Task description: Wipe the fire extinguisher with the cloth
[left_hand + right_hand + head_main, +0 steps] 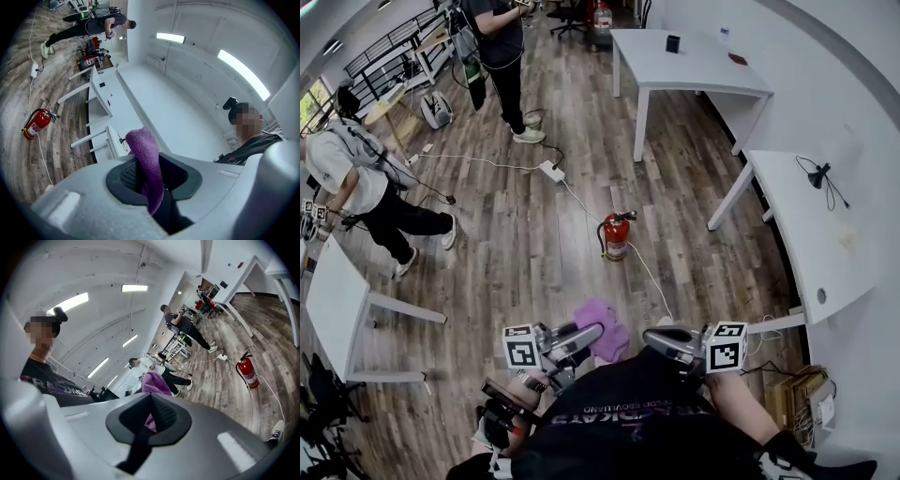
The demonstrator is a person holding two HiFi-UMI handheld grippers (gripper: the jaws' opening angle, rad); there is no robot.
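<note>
No writing can be read for sure. The label on the fire extinguisher [616,239] is too small, the print on the person's black shirt [609,412] is unclear, and each marker cube [522,347] shows only black-and-white squares.

The red, cylindrical extinguisher stands upright on the wooden plank floor [525,262], well apart from both grippers, with a black hose at its top. A thin white cable [649,274] runs from a power strip [551,171] and passes just beside it.

The left gripper [594,331] is closed on the cloth [602,314], a purple, fluffy piece that rises above the jaws and hangs between the dark ribbed pads. The right gripper [649,335] has its jaws almost together, and a thin strip of the same cloth shows between them, so it pinches the cloth too.

2 white tables [703,75] stand at the right side. 2 other people [502,47] are farther away on the floor.
</note>
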